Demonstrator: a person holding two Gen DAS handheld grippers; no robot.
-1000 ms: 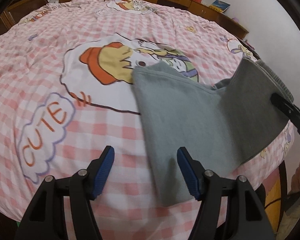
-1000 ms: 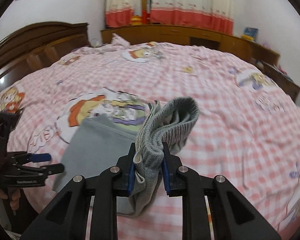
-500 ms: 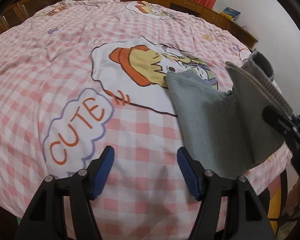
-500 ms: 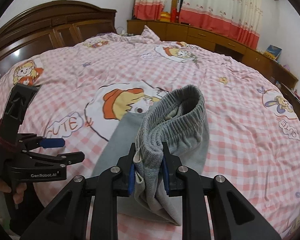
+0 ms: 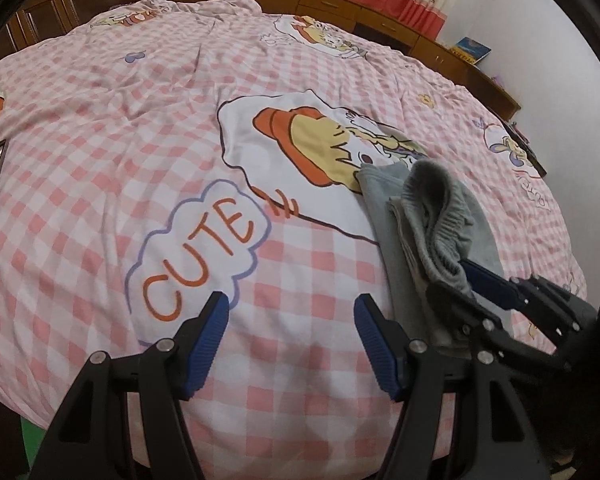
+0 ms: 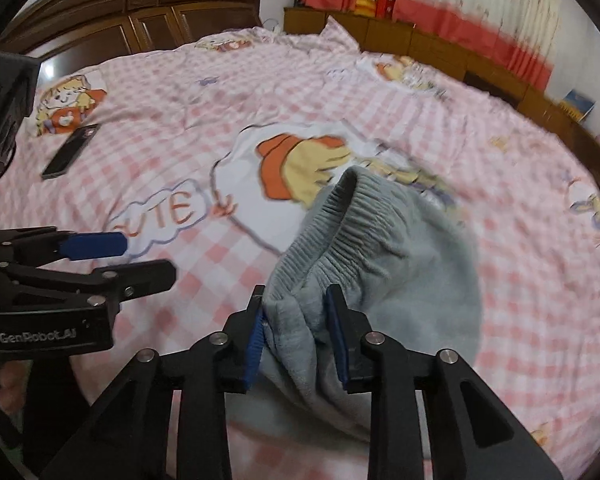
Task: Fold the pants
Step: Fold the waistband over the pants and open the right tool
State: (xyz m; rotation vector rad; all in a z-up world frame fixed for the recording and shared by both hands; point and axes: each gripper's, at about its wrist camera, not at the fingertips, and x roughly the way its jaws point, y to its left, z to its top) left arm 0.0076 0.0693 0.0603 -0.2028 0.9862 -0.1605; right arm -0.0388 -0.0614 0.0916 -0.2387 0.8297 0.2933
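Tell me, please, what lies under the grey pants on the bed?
The pink checked bedspread lies under the grey pants. They cover part of its cartoon print; anything else beneath is hidden.

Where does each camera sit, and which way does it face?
Left wrist: on the left tongs, angled down at the pink checked bedspread; its open fingers show, empty.
Right wrist: on the right tongs, facing the headboard; its jaws are opening with the grey pants between them; a hand shows at left.
Shared: pants, bedspread, and each other's tongs.
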